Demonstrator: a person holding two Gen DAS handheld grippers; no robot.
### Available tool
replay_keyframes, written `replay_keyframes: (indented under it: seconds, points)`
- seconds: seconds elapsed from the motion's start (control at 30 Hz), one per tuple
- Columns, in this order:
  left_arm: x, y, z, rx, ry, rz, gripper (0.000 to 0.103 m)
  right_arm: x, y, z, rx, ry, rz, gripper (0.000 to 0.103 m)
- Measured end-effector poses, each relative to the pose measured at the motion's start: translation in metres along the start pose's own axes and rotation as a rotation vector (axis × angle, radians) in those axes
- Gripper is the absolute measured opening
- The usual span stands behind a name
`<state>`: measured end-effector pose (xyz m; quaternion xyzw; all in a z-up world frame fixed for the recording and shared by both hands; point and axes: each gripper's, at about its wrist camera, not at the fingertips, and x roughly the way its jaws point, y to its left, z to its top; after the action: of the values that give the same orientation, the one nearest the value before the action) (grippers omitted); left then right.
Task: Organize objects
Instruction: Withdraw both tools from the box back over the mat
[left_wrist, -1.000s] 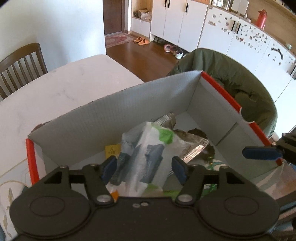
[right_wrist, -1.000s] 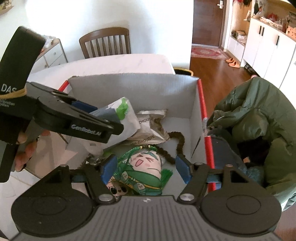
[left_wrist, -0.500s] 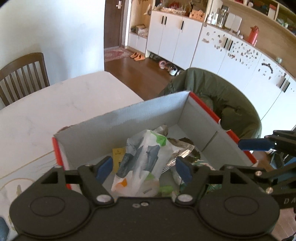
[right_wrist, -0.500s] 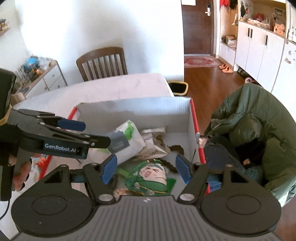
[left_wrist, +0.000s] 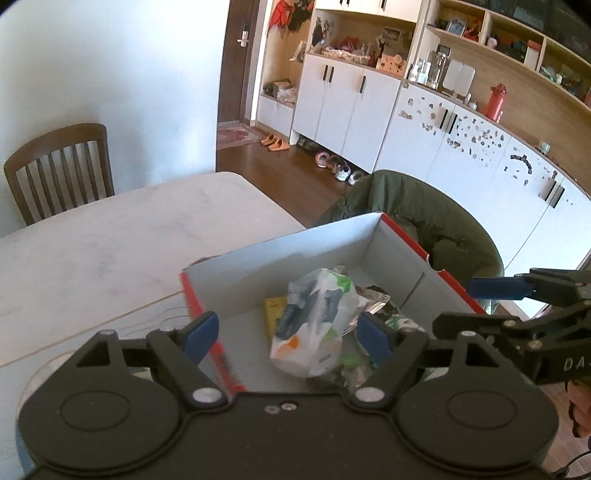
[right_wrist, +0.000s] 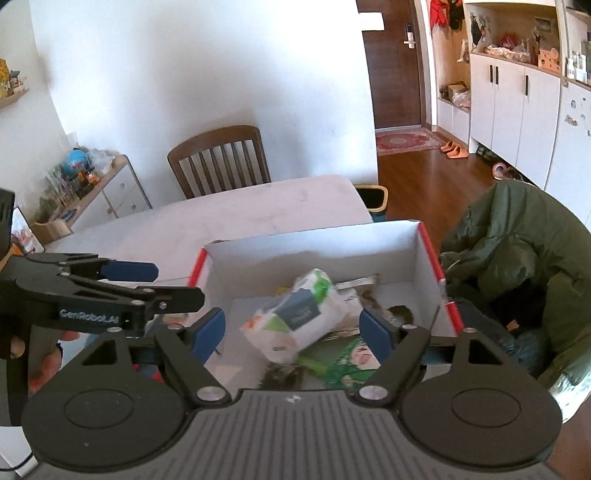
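A: Both hand-held grippers have pulled back and up from the box (left_wrist: 325, 240) since a second ago. The left hand-held gripper (left_wrist: 286, 332) was low over the white and green packet (left_wrist: 314, 328) then; now it hangs higher, the whole box shows below it, and its fingers are spread with nothing between them.

B: And the right hand-held gripper (right_wrist: 291, 328)?

A: Same. Spread wide, empty, above the near edge of the box. In the left view it shows at the right edge of the frame.

B: So the packet is released?

A: I judge so. It lies free inside the box, centre of both frames, tilted, propped on a crinkled silver wrapper (left_wrist: 373, 299). A yellow card (left_wrist: 275, 310) is beside it, a green cartoon pouch (right_wrist: 351, 360) at the lower centre of the right view, and something dark and cord-like (right_wrist: 400, 312) toward the right wall. That item looks done; what comes next I can't tell.

B: Anything still out on the surface (left_wrist: 110, 243)?

A: The pale top beyond the box looks bare. Lower left of the right view, behind the left tool, there are red bits I can't identify.

B: Obstructions?

A: A green jacket (right_wrist: 517, 251) slumps against the box's red-edged right wall. Wooden chair (right_wrist: 218, 158) at the far side, well apart. The two tools sit close together over the near rim; they could clash.
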<state>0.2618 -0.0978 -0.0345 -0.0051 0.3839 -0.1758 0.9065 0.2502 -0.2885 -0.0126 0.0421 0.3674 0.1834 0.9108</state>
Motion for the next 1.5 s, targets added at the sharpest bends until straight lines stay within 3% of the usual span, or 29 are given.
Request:
replay_keyframes:
  seconds: [0.57, 1.03, 1.27, 1.5]
  points:
    - [-0.056, 0.07, -0.029, -0.043, -0.051, 0.027, 0.101, 0.007, 0.085, -0.006, 0.022, -0.037, 0.065, 0.094]
    - [-0.076, 0.135, -0.066, -0.055, -0.023, 0.038, 0.103, 0.033, 0.146, -0.016, 0.008, 0.008, 0.078, 0.094]
    - [-0.069, 0.16, -0.089, -0.068, 0.001, 0.114, 0.103, 0.053, 0.166, -0.014, 0.01, 0.032, 0.069, 0.094]
    - [-0.057, 0.18, -0.112, -0.125, 0.033, 0.085, 0.103, 0.084, 0.185, -0.008, -0.004, 0.075, 0.061, 0.094]
